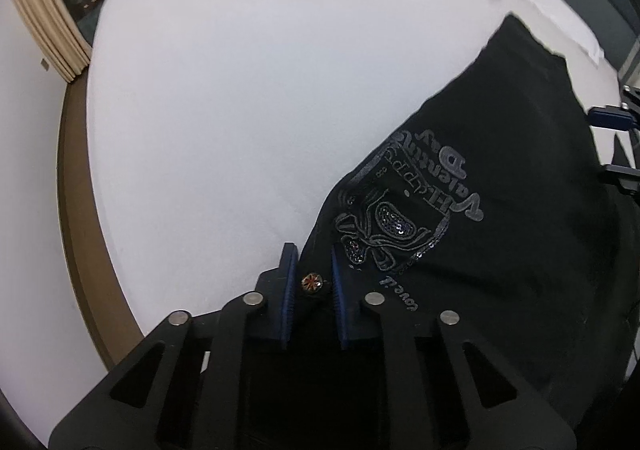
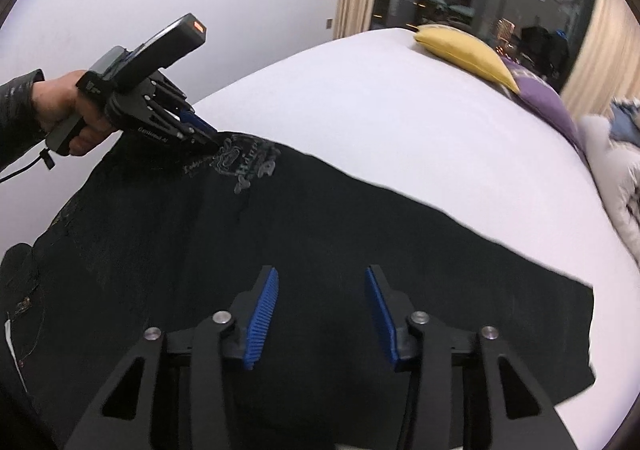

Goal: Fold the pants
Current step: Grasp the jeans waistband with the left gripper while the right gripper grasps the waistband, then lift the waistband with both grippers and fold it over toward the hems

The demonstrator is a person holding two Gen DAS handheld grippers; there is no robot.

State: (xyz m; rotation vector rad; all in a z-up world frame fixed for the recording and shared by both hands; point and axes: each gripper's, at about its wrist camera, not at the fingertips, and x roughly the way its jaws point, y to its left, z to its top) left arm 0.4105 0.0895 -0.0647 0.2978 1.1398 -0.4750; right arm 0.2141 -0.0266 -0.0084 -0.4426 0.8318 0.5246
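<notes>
Left gripper (image 1: 314,282) pinching pants (image 1: 480,209); right gripper (image 2: 322,314) half-open.

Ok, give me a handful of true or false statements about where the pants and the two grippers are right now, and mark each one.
1. The black pants lie spread on a white bed. True.
2. The left gripper is closed on the pants' edge beside a round decorative button. True.
3. The right gripper is clamped shut on the cloth. False: its jaws stand apart above the pants, with no fold pinched between them.
4. A yellow pillow lies at the far end of the bed. True.
5. The pants are plain, with no print. False: a grey printed design with lettering shows near the left gripper.
</notes>
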